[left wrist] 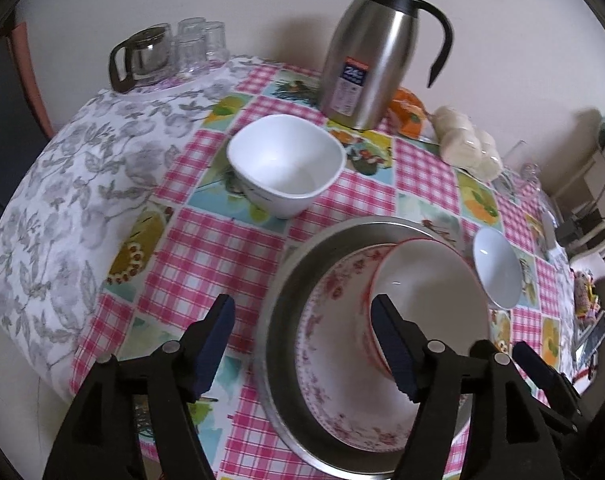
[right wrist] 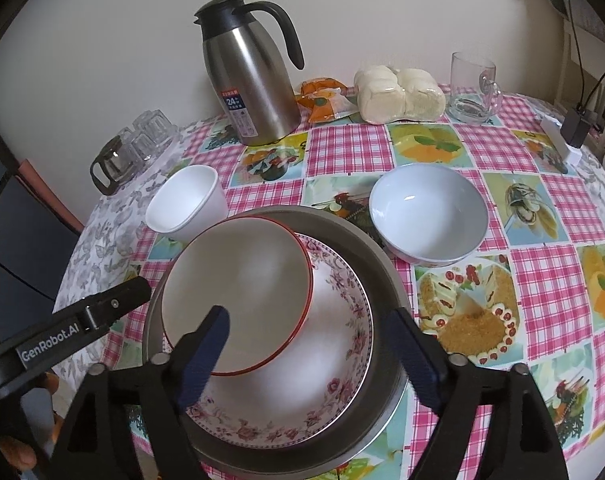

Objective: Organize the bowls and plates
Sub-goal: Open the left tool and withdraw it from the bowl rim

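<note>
Checked tablecloth (right wrist: 550, 276) on table — pale wall (right wrist: 102, 40) behind.

I see the red-rimmed bowl (right wrist: 238, 296) tilted inside the flowered bowl (right wrist: 302, 384), itself in the metal basin (right wrist: 386, 280); square bowl (right wrist: 182, 204) left, round bowl (right wrist: 426, 220) right, flask (right wrist: 250, 80) behind.

red-rimmed bowl (right wrist: 238, 292) tilts inside floral bowl (right wrist: 302, 380) in a steel basin (right wrist: 378, 264); two white bowls (right wrist: 426, 220) stand beside.
</note>
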